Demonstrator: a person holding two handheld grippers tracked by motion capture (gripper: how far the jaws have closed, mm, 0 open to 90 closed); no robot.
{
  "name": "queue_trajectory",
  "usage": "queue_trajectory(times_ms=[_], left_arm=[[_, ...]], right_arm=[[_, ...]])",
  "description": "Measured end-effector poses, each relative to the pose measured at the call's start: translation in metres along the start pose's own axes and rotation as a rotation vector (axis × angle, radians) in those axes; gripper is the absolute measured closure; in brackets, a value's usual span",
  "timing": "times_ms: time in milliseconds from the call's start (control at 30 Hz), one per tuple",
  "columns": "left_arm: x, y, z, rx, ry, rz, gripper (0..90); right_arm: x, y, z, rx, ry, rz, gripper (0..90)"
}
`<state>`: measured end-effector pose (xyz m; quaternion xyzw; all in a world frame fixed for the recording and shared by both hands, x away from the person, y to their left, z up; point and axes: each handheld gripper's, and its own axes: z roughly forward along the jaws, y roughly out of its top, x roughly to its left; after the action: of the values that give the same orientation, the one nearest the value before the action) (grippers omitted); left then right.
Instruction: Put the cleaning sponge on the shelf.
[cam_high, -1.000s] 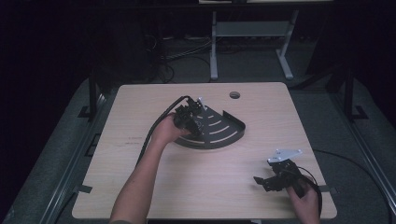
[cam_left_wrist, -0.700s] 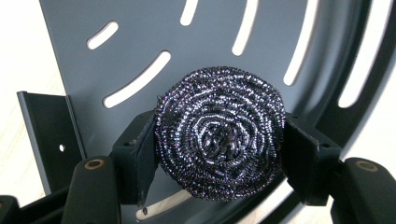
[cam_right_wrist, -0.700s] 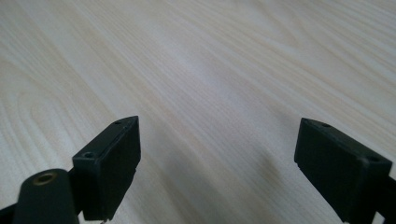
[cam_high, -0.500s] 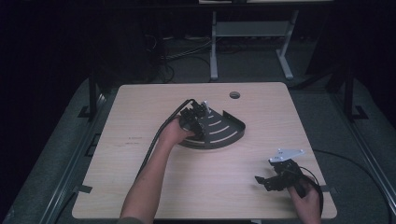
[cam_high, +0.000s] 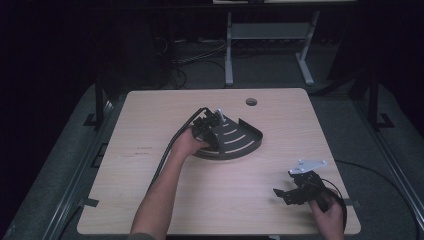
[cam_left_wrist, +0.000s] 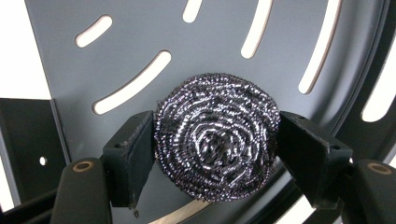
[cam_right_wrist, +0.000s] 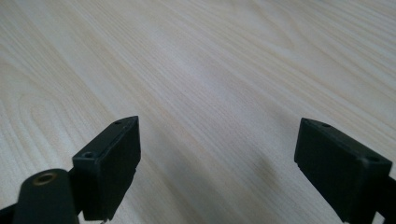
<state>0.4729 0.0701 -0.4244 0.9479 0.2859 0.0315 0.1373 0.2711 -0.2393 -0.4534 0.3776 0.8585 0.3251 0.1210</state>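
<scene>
A round steel-wool scourer (cam_left_wrist: 217, 149) lies on a dark grey slotted fan-shaped tray (cam_left_wrist: 140, 42). The jaws of my left gripper (cam_left_wrist: 215, 128) have just been opening and now stand at either side of the scourer. It looks round and unsqueezed between the pads. In the high view the left gripper (cam_high: 212, 132) is over the near left part of the tray (cam_high: 242, 142), mid-table. My right gripper (cam_high: 280, 194) rests low over the table's front right corner. Its jaws (cam_right_wrist: 215, 140) stand wide apart over bare wood, with nothing between them.
The wooden table (cam_high: 150, 200) has a round cable hole (cam_high: 251, 101) near its far edge. Black cables trail from both grippers. A white metal stand (cam_high: 270, 35) is on the floor beyond the table.
The left hand has edged slightly farther onto the tray. The right hand and gripper have not moved.
</scene>
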Motion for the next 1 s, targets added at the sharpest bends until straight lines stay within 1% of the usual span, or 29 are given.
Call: queue_trajectory(times_ms=[67,100,167,267,300,367,433,467,533,600,633,700,733,800,867,933,1000], left_arm=[[0.0,-0.001,-0.001,-0.007,0.0,0.0,24.7],[0.0,-0.001,-0.002,-0.009,0.005,0.001,24.8],[0.001,-0.001,-0.003,-0.012,-0.002,0.0,24.5],[0.001,-0.002,-0.004,-0.011,0.004,0.0,24.2],[0.002,-0.002,-0.005,-0.018,-0.009,-0.007,23.4],[0.0,-0.002,-0.005,-0.016,0.0,0.0,22.7],[0.0,-0.002,-0.006,-0.014,-0.004,-0.003,20.1],[0.0,-0.002,-0.005,-0.009,-0.013,-0.006,18.4],[0.0,-0.003,-0.005,-0.005,-0.007,-0.003,19.1],[0.001,-0.004,-0.007,-0.015,-0.007,-0.014,19.2],[0.001,-0.004,-0.01,-0.02,-0.012,-0.009,19.0],[0.001,-0.005,-0.015,-0.031,-0.007,-0.009,19.4],[0.0,-0.005,-0.018,-0.028,-0.007,-0.005,19.2],[-0.001,-0.006,-0.023,-0.042,0.007,0.007,19.6],[-0.001,-0.007,-0.028,-0.055,0.012,-0.003,18.4],[-0.002,-0.009,-0.031,-0.063,0.014,-0.005,17.4],[-0.003,-0.01,-0.034,-0.058,0.014,0.0,17.5]], right_arm=[[-0.001,0.0,0.0,-0.001,-0.002,-0.001,14.1],[-0.001,0.0,0.0,-0.001,-0.002,-0.003,14.1],[0.0,0.001,-0.001,-0.002,-0.003,-0.003,14.0],[0.0,0.001,0.0,0.001,-0.003,-0.003,14.0],[0.0,0.001,0.0,0.003,-0.001,-0.002,14.0],[0.0,0.001,0.001,0.001,-0.002,-0.001,14.0],[0.0,0.001,0.001,0.003,-0.002,-0.004,14.0],[0.0,0.001,0.0,-0.006,-0.006,-0.009,14.0],[0.0,0.001,0.0,-0.004,-0.004,-0.001,14.0],[-0.001,0.0,0.0,-0.001,-0.005,0.003,14.0],[-0.002,-0.001,0.0,-0.003,-0.007,0.006,14.0],[-0.001,-0.001,0.0,-0.003,-0.004,0.009,14.0],[-0.001,0.0,0.001,0.001,-0.003,0.004,14.1],[0.0,0.001,0.001,0.002,-0.004,0.002,14.1],[-0.001,0.001,0.002,0.002,-0.004,0.0,14.0],[-0.001,0.001,0.002,0.007,-0.006,0.001,14.0],[-0.001,0.001,0.003,0.008,-0.004,-0.008,14.1]])
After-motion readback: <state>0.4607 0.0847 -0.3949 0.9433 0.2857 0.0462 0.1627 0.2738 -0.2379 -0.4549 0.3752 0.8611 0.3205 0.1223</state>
